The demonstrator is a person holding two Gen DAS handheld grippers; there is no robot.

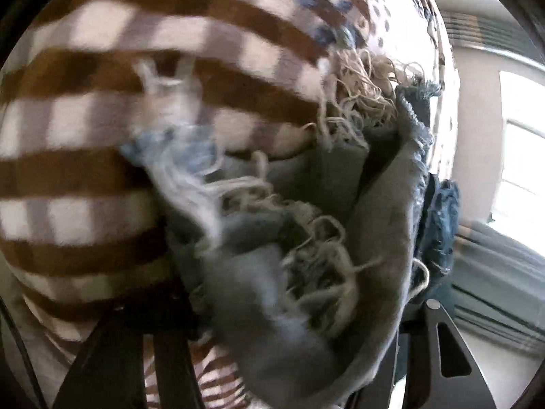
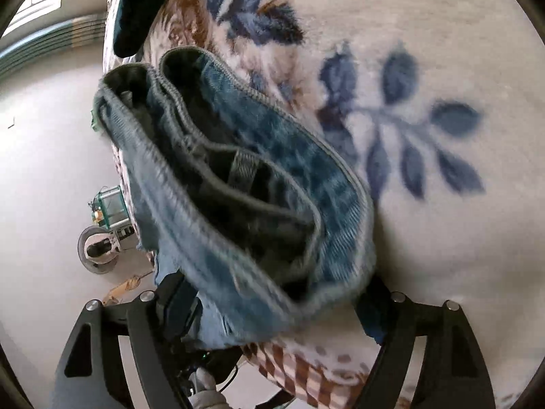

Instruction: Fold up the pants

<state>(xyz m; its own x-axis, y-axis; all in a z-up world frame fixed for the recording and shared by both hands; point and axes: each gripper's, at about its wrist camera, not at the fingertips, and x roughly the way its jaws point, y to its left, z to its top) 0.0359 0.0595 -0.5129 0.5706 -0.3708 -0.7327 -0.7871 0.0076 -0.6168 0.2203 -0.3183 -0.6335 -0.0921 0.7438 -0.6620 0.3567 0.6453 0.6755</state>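
Note:
The pants are blue denim jeans. In the left wrist view their frayed leg hems (image 1: pixel 293 225) with pale loose threads bunch right in front of the lens, and my left gripper (image 1: pixel 296 310) is shut on them. In the right wrist view the waistband (image 2: pixel 245 184) hangs open, showing a belt loop and dark inside, and my right gripper (image 2: pixel 272 313) is shut on its lower edge. Both views are blurred by motion. The fingertips are hidden by cloth.
A blanket covers the bed: brown and white checks (image 1: pixel 102 119) under the left gripper, white with blue leaves (image 2: pixel 425 129) under the right. Beyond the bed edge lies pale floor (image 2: pixel 51 170) with small gear (image 2: pixel 102 235). A bright window (image 1: pixel 521 156) stands to the right.

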